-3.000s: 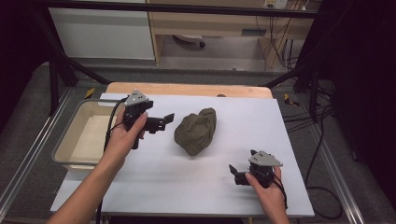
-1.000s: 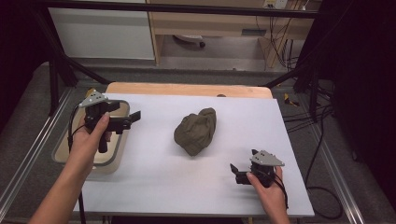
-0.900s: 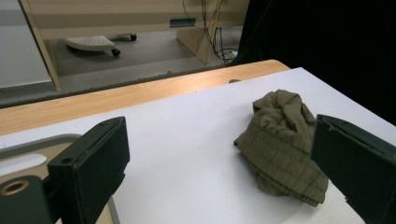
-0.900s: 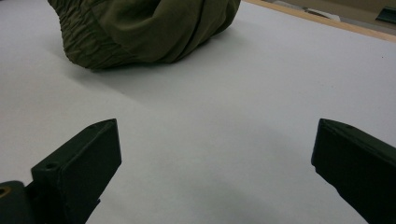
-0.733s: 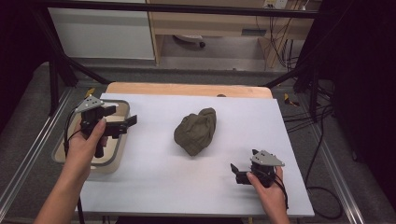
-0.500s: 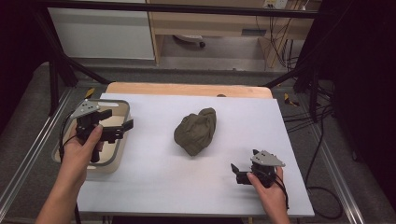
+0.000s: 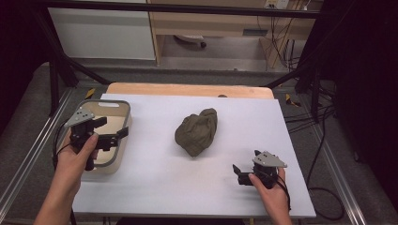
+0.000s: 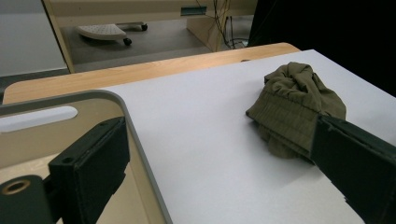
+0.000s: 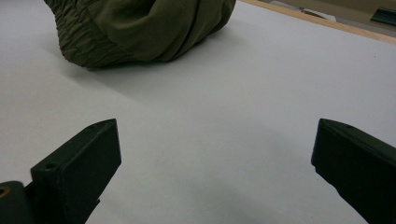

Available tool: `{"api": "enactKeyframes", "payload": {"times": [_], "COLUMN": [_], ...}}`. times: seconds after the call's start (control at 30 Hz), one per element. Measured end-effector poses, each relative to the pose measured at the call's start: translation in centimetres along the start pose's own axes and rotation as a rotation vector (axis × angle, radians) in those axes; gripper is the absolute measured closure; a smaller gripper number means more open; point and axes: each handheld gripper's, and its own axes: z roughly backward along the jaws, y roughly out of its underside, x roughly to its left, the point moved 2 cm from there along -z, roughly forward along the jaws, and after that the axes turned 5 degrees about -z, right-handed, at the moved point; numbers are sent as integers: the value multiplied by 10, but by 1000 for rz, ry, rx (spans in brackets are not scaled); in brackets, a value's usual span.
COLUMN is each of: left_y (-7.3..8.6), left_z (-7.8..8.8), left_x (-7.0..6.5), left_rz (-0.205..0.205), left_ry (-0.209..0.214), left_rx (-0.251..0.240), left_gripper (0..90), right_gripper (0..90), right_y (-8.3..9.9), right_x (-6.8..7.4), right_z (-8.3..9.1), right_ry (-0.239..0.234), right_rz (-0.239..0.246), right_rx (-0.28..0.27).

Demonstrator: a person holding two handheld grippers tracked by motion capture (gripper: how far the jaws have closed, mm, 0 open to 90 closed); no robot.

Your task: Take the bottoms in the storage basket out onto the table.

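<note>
The white worktop (image 7: 155, 183) carried a beige tray (image 7: 123, 108) at its left edge and a crumpled olive-green cloth (image 7: 197, 132) near its middle. The cloth lay bunched in a loose heap, flat on the worktop, touched by neither gripper.

The left gripper (image 7: 116, 135) hung over the tray's right rim, its jaws spread wide and holding nothing. In the left gripper view the tray's rounded corner (image 8: 112, 100) lay under the near jaw, and the cloth (image 8: 294, 105) sat ahead, partly behind the other jaw, well apart from the gripper.

The right gripper (image 7: 238, 171) sat low near the worktop's front right, jaws likewise spread wide with nothing between them. In the right gripper view the cloth (image 9: 140, 28) lay ahead and toward the left jaw's side, with bare worktop between it and the jaws.
</note>
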Motion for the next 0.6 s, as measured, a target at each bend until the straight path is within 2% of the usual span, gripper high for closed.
{"api": "enactKeyframes", "payload": {"times": [0.6], "left_y": [15], "left_z": [18], "left_x": [1], "left_rz": [-15], "left_ry": [0], "left_rx": [-20], "left_gripper": [49], "right_gripper": [21], "right_y": [-1], "right_x": [1], "right_z": [0], "right_ry": [-2], "right_rz": [1], "right_rx": [1]}}
